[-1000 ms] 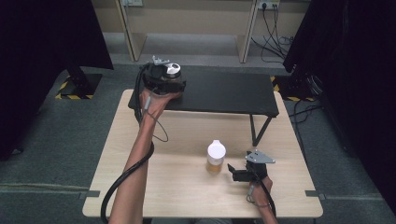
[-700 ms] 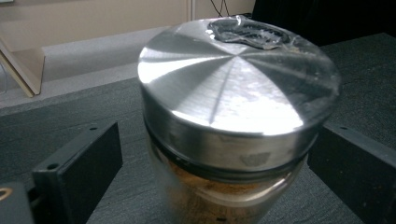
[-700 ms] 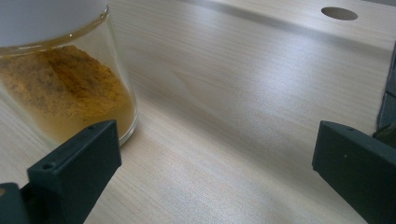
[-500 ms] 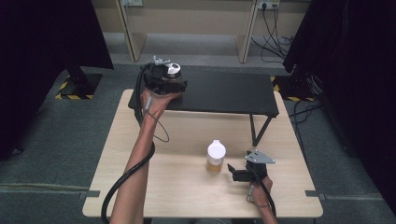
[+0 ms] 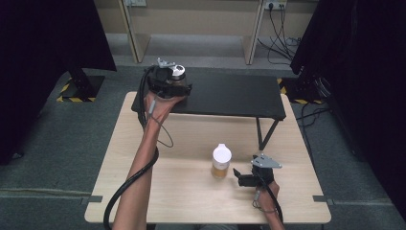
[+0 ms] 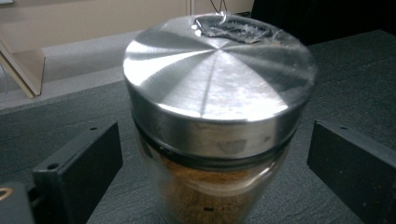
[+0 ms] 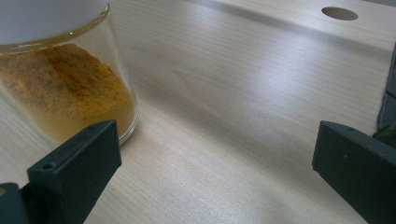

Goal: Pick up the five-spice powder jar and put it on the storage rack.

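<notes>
Bare forearms, black grippers [image 5: 249, 179], trailing black cables [image 5: 127, 184]

The high view looks forward and down over the bench [image 5: 143, 143]. Each gripper view sits close behind its own jaws, facing a jar [image 6: 215, 126] at 12 o'clock and a second jar [image 7: 60, 88] at 10 o'clock; both jars also show from above.

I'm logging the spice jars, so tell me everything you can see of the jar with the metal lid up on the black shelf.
The jar is clear glass under a brushed steel lid, holding brown powder. It stands upright on the black shelf, near its left end. The left gripper has its open jaws on either side, apart from the glass.
</notes>
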`<state>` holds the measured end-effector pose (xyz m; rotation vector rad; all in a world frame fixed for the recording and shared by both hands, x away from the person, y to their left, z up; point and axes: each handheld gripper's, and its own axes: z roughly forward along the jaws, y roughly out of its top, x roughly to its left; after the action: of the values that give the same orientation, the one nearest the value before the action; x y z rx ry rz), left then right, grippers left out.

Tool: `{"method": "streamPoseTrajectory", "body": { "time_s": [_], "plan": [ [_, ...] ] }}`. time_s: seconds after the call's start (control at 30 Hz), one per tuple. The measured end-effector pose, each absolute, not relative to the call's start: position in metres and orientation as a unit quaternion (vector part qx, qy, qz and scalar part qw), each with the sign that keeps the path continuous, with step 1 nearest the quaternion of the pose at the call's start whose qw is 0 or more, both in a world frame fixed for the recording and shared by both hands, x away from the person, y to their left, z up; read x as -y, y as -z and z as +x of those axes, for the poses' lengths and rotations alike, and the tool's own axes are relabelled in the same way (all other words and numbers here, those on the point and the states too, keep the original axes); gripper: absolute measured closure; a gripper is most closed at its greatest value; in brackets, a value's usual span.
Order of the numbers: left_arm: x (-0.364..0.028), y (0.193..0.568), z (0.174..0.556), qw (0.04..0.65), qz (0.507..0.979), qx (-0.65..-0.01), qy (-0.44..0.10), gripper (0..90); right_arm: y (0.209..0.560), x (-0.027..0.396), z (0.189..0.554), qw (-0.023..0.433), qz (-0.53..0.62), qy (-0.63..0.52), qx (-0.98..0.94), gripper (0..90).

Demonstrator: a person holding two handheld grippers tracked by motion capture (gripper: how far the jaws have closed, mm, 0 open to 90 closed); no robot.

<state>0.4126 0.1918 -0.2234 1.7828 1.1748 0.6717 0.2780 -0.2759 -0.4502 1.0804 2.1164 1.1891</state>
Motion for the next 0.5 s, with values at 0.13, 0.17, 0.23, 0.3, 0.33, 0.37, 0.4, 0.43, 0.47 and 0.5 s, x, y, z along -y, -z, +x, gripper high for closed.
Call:
{"method": "streamPoseTrajectory", "body": {
  "time_s": [0.13,0.17,0.23,0.3,0.33,0.37,0.4,0.43,0.47,0.5],
  "plan": [
    [-0.193,0.223,0.409,0.432,0.721,-0.468,-0.272,1.9,0.45,0.276,0.278,0.239,0.395,-0.434,-0.773,1.1],
    [-0.194,0.223,0.407,0.433,0.722,-0.466,-0.272,1.9,0.45,0.276,0.278,0.239,0.395,-0.434,-0.774,1.1],
    [-0.194,0.223,0.405,0.432,0.726,-0.461,-0.273,1.9,0.45,0.276,0.278,0.24,0.394,-0.434,-0.774,1.1],
    [-0.196,0.224,0.402,0.433,0.729,-0.456,-0.272,1.8,0.45,0.276,0.278,0.239,0.394,-0.434,-0.774,1.1],
    [-0.198,0.225,0.4,0.438,0.727,-0.455,-0.27,1.7,0.45,0.276,0.279,0.239,0.394,-0.434,-0.774,1.1],
    [-0.2,0.226,0.398,0.441,0.729,-0.45,-0.268,1.4,0.45,0.276,0.279,0.238,0.394,-0.434,-0.775,1.1],
    [-0.201,0.226,0.396,0.44,0.732,-0.444,-0.269,1.4,0.45,0.276,0.279,0.238,0.394,-0.434,-0.774,1.1],
    [-0.201,0.225,0.395,0.437,0.737,-0.439,-0.27,1.3,0.45,0.276,0.279,0.239,0.394,-0.434,-0.774,1.1],
    [-0.203,0.225,0.393,0.439,0.738,-0.436,-0.268,1.0,0.45,0.276,0.279,0.239,0.394,-0.434,-0.774,1.1],
    [-0.206,0.226,0.39,0.444,0.737,-0.434,-0.265,0.9,0.45,0.276,0.279,0.238,0.394,-0.433,-0.775,1.1]
  ]
}}
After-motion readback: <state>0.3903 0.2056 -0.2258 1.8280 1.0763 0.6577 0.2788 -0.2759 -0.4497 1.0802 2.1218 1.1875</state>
